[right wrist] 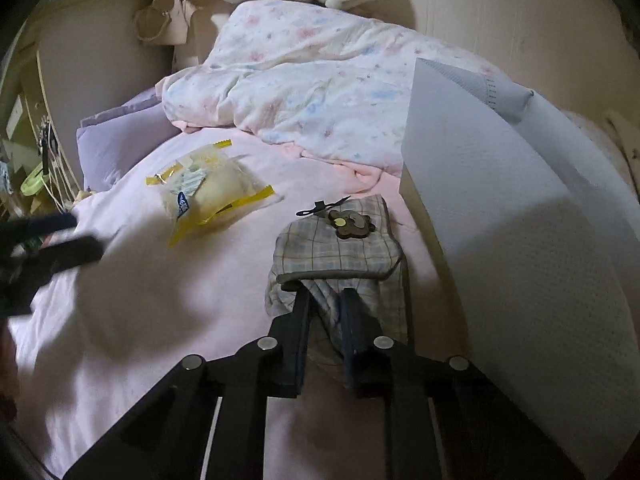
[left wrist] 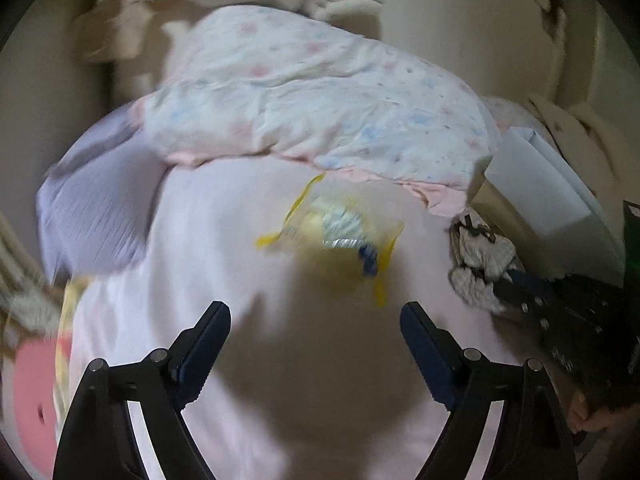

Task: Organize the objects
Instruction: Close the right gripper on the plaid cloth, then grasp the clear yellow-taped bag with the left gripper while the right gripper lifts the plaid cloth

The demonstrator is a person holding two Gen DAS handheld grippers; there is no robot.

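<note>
Glossy plastic snack packet (right wrist: 208, 190), soft checked cloth pouch (right wrist: 340, 248), matt pink bedsheet (right wrist: 160, 300).

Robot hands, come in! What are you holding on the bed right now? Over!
Left gripper open, empty, above the pink sheet. Right gripper shut on plaid pouch. Yellow snack packet lies loose ahead, nothing blocking it.

**A dim bedroom, bed against a pale wall**

A bed with a pink sheet (right wrist: 132, 320) fills the room's middle. A crumpled floral quilt (right wrist: 304, 92) lies at its far end, a lilac pillow (right wrist: 116, 144) to the left. Beige wall (right wrist: 500, 12) behind; cream furniture (right wrist: 92, 56), perhaps a headboard or shelf, stands left. Light is low, shadows heavy.
</note>
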